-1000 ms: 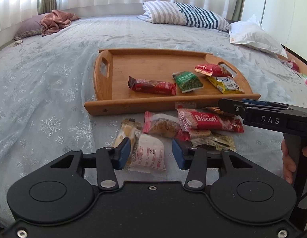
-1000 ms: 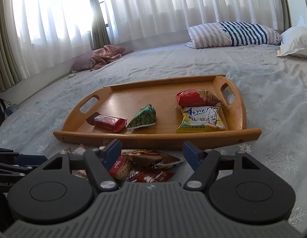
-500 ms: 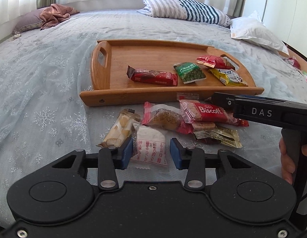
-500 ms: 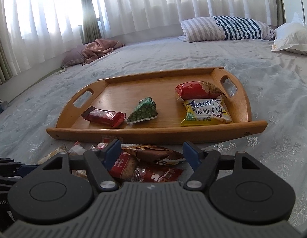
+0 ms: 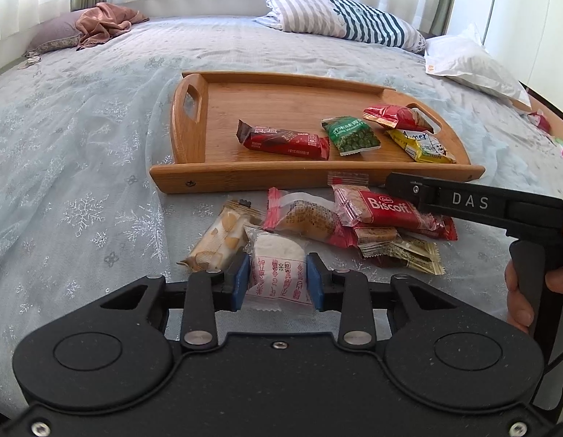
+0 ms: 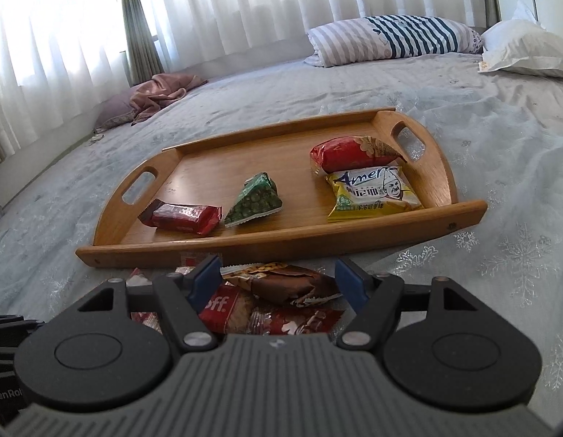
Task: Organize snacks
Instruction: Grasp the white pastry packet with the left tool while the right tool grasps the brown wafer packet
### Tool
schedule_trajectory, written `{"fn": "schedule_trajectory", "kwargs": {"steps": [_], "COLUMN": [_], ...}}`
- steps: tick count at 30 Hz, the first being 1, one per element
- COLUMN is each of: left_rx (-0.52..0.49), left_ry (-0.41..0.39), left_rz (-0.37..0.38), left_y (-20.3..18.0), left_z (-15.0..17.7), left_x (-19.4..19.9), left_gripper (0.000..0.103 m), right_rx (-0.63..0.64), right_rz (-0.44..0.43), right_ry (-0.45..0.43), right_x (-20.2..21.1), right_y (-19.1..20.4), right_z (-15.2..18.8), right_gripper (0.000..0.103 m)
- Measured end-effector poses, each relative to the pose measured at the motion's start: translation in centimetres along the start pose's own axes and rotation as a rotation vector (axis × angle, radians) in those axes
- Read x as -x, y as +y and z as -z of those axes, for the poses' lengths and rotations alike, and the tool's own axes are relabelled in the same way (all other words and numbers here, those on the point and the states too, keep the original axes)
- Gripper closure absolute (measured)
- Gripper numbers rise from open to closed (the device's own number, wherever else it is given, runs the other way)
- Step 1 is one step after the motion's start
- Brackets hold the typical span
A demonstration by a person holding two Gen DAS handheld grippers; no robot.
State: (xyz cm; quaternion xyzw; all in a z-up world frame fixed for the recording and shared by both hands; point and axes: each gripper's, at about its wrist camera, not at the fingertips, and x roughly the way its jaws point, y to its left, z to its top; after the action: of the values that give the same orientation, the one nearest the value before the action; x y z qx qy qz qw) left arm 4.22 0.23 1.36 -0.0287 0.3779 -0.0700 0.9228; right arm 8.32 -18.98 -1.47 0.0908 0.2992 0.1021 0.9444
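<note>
Left gripper [image 5: 277, 284] pads touch both sides of the white pack [image 5: 277, 273] on the bed, near the tray [image 5: 317, 174]. Pack's prob. light & squishy; hold the middle. Right gripper [image 6: 277, 280] is open above the brown pack [image 6: 281, 284].

A red biscuit packet [image 5: 388, 208] lying on the bedspread reads "Biscoff", cut to "off" in the right wrist view. The yellow snack bag [image 6: 374, 193] on the wooden tray [image 6: 223, 251] reads "Amer". The right gripper [image 5: 467, 202] carries "DAS" on its black side.
</note>
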Motion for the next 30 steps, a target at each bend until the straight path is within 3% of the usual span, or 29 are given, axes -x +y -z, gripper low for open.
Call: {"fn": "schedule_trajectory", "kwargs": {"steps": [8,22,23,24,28,29,30], "left_rx": [0.002,0.018,0.016,0.015,0.017,0.017,0.017], "left_ry": [-0.013,-0.054,-0.058,-0.061,-0.067,-0.068,-0.069], "left_rz": [-0.002,0.005,0.001,-0.001,-0.001,0.000,-0.001], "left_y": [0.2,0.3,0.3,0.3,0.3,0.3,0.3], "left_z": [-0.2,-1.2,-1.3,-1.4,-1.7,-1.7,-1.7], "left_x": [0.6,2.3,2.3,2.4,2.4,2.4,2.4], "left_gripper": [0.072,0.072,0.072,0.072,0.072,0.072,0.072], "right_rx": [-0.003,0.023,0.026,0.029,0.036,0.031,0.022], "right_rz": [-0.004,0.008,0.011,0.013,0.019,0.019,0.022], "right_ry": [0.000,-0.039,-0.044,-0.048,-0.047,-0.042,-0.037], "right_x": [1.0,2.8,3.0,3.1,3.3,3.2,3.2], "right_y": [0.0,0.0,0.0,-0.1,-0.2,-0.3,-0.4], "right_z": [0.1,0.0,0.0,-0.1,-0.3,-0.2,-0.1], "right_gripper": [0.042,0.045,0.052,0.067,0.063,0.049,0.047]}}
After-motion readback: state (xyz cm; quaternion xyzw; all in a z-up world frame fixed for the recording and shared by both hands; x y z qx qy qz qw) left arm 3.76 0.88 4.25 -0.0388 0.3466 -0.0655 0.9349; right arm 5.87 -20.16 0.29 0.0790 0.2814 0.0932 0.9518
